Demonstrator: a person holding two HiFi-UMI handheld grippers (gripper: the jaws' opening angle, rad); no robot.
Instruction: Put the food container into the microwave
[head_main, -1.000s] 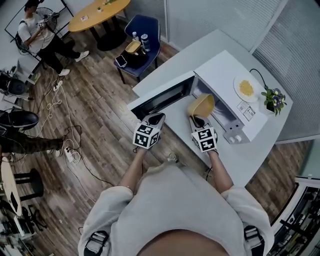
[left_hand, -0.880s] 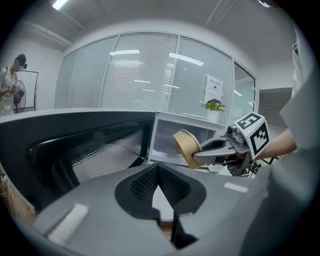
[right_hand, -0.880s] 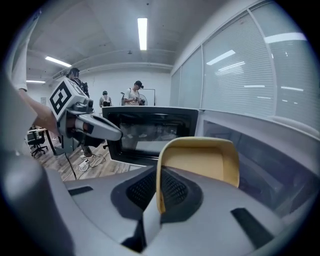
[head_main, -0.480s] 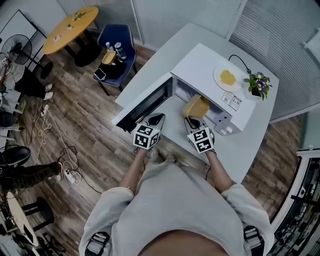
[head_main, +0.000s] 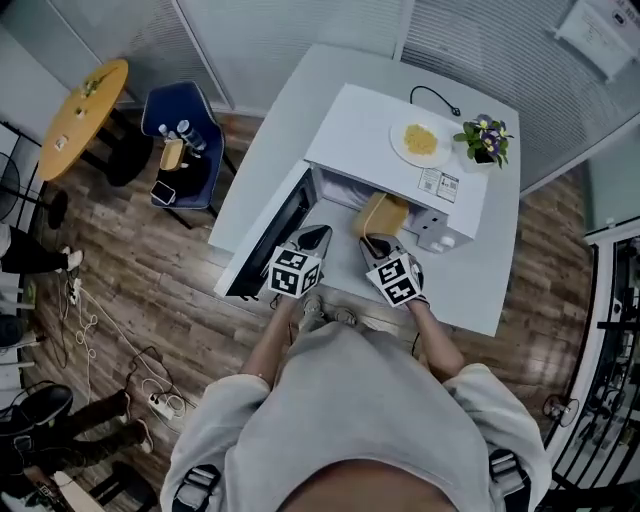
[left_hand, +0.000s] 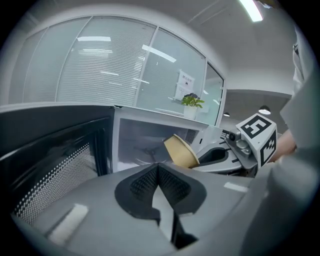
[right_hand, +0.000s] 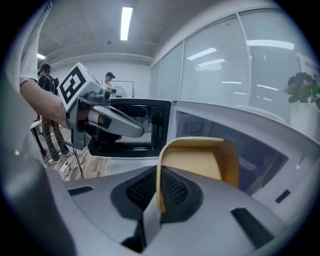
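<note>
— What have the right tongs (right_hand: 159, 187) got?
— They are pinching the side wall of the yellow food container (right_hand: 197, 159). The wall's edge runs down between the two jaws, which are pressed nearly together on it.
— And where is the container?
— At the open mouth of the microwave (head_main: 370, 130). It is held tilted, with its far part just under the oven's top edge. I cannot tell whether it touches the oven floor.
— The left tongs (left_hand: 158, 169)?
— The jaws are pressed together with nothing between them. They sit just left of the right tongs, clear of the container, and point toward the oven's opening beside the open door (head_main: 268, 240).
— How does the door stand?
— It is swung out to the near left, past the edge of the white table (head_main: 480, 285).
— Anything on top of the oven?
— A white plate (head_main: 420, 142) with yellow food lies at the far right. A small potted plant (head_main: 483, 138) stands just to the right of the plate.
</note>
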